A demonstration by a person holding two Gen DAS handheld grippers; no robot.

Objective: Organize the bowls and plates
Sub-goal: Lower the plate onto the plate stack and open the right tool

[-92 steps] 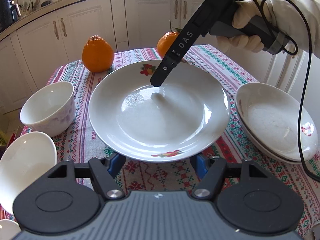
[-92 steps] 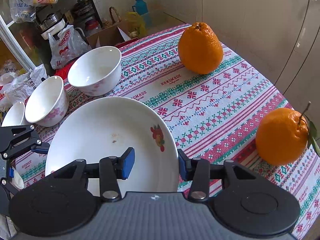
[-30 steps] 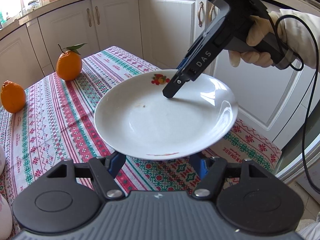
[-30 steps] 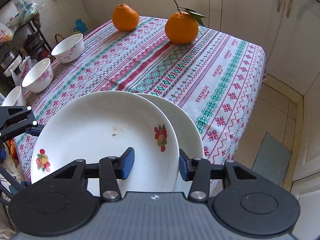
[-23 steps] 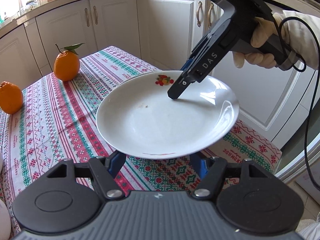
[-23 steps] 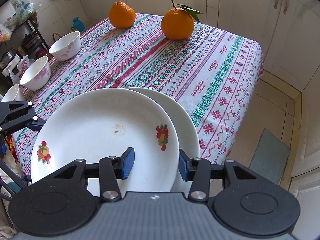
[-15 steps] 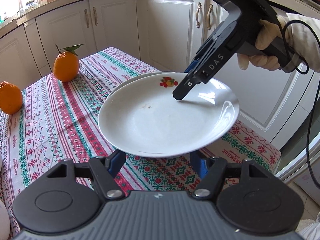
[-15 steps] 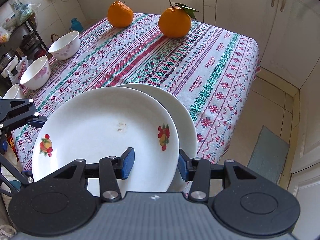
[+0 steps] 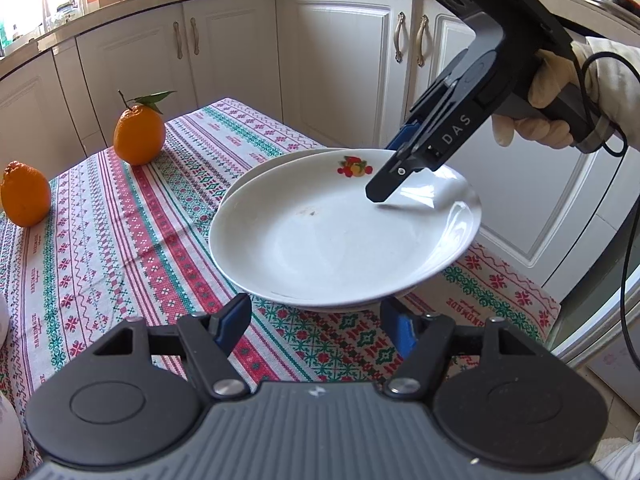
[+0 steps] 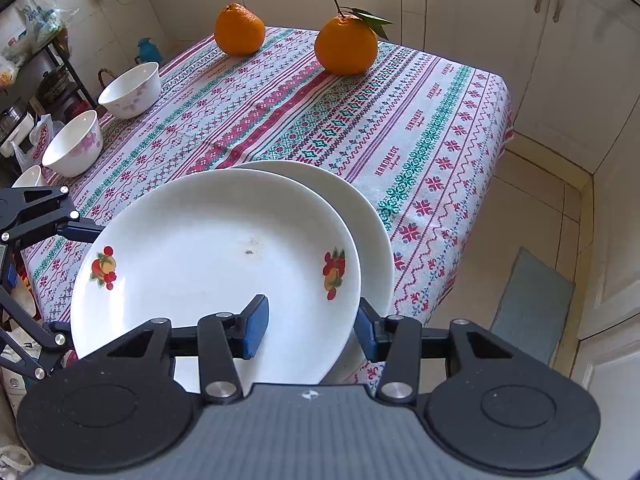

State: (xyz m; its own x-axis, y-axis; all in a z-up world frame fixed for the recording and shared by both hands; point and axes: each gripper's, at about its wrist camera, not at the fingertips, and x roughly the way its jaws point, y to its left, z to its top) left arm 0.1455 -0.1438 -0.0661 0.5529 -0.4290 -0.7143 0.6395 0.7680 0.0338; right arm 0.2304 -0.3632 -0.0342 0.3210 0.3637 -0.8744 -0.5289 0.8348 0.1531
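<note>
A white plate with fruit decals (image 9: 332,240) (image 10: 208,264) hangs just over a second white plate (image 9: 280,158) (image 10: 360,208) at the table's corner, offset so the lower rim shows behind it. My left gripper (image 9: 318,320) (image 10: 70,284) is shut on the plate's near rim, which is wedged between its blue pads. My right gripper (image 10: 310,332) (image 9: 388,170) is shut on the opposite rim, one finger inside the plate and one outside. A gloved hand (image 9: 552,80) holds it.
Two oranges (image 10: 346,44) (image 10: 239,29) stand at the far end of the patterned tablecloth (image 10: 320,120). Three white bowls (image 10: 130,90) (image 10: 74,148) (image 10: 28,176) line the left edge. The table edge drops off close beside the plates, towards a floor mat (image 10: 532,304) and cabinets.
Both grippers carried the decal plate from the table's middle to the corner. Over the last second it slid further over the lower plate and sank closer to it.
</note>
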